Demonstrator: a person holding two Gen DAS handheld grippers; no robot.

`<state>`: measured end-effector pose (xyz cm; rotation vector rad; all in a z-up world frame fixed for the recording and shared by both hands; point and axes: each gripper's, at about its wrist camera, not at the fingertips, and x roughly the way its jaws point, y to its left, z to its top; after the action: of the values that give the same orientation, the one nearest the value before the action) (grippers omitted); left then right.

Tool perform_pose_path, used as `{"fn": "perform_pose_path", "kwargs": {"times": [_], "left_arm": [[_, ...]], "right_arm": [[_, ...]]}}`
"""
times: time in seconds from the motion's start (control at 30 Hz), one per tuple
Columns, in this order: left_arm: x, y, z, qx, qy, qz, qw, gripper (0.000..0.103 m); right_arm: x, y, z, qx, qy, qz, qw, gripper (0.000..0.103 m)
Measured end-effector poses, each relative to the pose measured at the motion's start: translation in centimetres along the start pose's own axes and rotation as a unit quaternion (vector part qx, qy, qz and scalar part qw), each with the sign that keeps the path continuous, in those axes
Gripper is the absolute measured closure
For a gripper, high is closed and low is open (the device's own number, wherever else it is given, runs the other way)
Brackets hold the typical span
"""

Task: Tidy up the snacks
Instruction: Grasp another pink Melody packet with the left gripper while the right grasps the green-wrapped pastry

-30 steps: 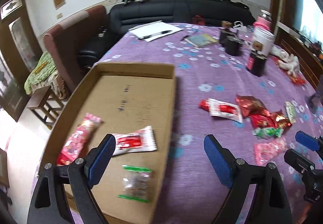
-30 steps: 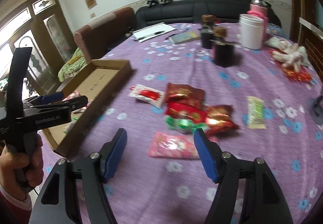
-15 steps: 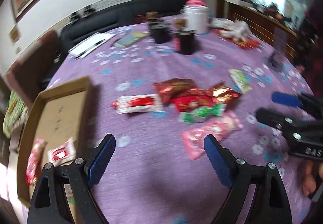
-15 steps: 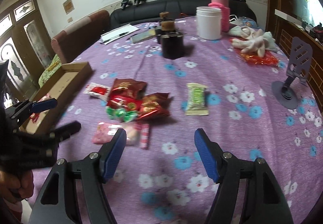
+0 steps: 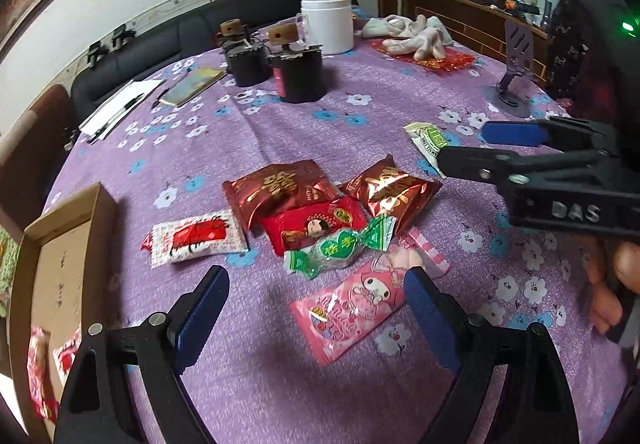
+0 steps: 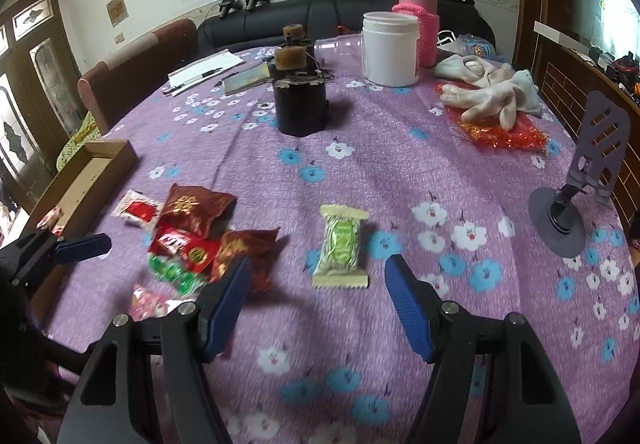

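Reading "DAS" on right claw point(image 5: 472, 148), spread

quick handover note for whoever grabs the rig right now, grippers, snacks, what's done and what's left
Left gripper: open, empty, over the pink packet.
Right gripper: open, empty, facing the green-and-cream packet, which lies apart from the rest.
Done: a few packets lie in the cardboard box at the table's left.
Left: the pile on the purple cloth: white-and-red packet, two dark red foil bags, bright red packet, green candy, plus the pink and green-and-cream ones.
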<state>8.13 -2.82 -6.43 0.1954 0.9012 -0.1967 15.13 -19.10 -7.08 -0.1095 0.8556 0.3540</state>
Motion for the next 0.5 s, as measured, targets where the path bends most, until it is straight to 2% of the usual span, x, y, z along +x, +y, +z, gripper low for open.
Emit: {"fn": "perform_pose_path", "kwargs": {"times": [0.27,0.4,0.5], "left_arm": [[0.7,-1.0,-0.1,0.054,0.001,-0.041,0.9977,0.012],[1.7,-2.5,-0.4,0.087,0.018,-0.050,0.9948,0.012],[2.4,-2.3,-0.3,0.077,0.027,-0.054,0.9952,0.012]], "right_arm": [[2.0,-0.6,0.4,0.010,0.016,-0.001,1.000,0.036],[2.6,-0.6,0.3,0.012,0.022,0.002,1.000,0.039],[3.0,-0.5,0.3,0.014,0.026,0.004,1.000,0.041]]}}
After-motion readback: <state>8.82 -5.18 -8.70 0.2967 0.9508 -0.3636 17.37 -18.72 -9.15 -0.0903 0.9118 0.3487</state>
